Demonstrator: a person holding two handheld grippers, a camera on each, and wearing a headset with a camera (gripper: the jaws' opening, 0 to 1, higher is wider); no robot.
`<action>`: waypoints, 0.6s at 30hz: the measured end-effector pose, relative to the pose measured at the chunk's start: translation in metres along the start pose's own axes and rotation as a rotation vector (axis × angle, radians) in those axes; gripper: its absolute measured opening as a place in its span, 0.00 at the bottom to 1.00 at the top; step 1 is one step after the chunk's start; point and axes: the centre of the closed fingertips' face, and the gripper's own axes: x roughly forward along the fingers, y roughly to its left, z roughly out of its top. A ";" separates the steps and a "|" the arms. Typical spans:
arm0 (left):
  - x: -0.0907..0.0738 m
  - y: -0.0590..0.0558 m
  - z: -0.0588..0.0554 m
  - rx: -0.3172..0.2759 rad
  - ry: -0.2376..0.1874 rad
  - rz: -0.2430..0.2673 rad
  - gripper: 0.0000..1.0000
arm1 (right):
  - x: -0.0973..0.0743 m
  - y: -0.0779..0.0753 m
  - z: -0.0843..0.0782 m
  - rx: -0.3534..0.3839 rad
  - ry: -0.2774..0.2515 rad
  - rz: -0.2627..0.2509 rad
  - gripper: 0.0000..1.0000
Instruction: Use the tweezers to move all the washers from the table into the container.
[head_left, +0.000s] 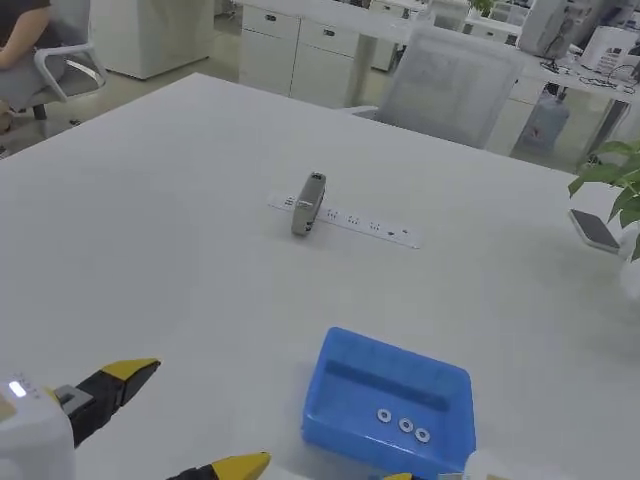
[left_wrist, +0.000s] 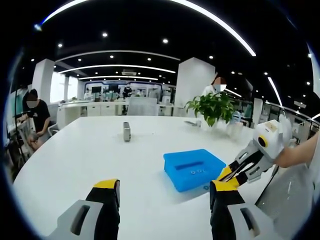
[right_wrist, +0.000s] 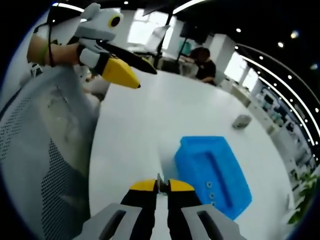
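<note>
Head view gives the layout: white matte table (head_left: 150, 230), blue container (head_left: 345, 375) near the front edge, three washers (head_left: 404, 426) in a short row on its floor. Behind it lies a flat white power strip (head_left: 352, 221) with a grey plug block (head_left: 309, 203) standing on it. A phone (head_left: 595, 230) lies at the far right, beside plant leaves (head_left: 612, 178).

The left gripper view adds the room: ceiling light strips, a seated person (left_wrist: 37, 114) at the left, and the potted plant standing on the far side of the table. It also shows the right gripper coming in from the right, its tip just above the container's near corner.

The right gripper view adds a grey mesh chair back (right_wrist: 42, 165) on the left.

Container: shallow rectangular plastic tray, rounded corners, thick walls, a recessed slot along one side. Washers: small flat metal rings, lying loose, close together but apart.

Left gripper (head_left: 210, 412): black jaws with yellow tips, spread wide, nothing between them. It hangs over bare table left of the container.

Right gripper (right_wrist: 161, 186): yellow tips pressed together on a thin dark metal sliver that sticks up between them; this reads as the tweezers (right_wrist: 159, 181). The point is aimed at bare table just beside the container's near wall. Cannot tell if the tweezers carry anything.
</note>
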 end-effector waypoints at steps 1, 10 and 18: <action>0.000 0.000 0.000 -0.002 -0.002 -0.001 0.74 | -0.001 -0.003 0.002 -0.002 -0.004 -0.004 0.03; 0.000 -0.003 -0.001 0.005 0.004 -0.020 0.74 | -0.020 -0.030 0.035 0.030 -0.086 -0.071 0.03; 0.001 -0.008 -0.001 0.010 0.007 -0.045 0.74 | -0.019 -0.052 0.044 0.098 -0.102 -0.088 0.04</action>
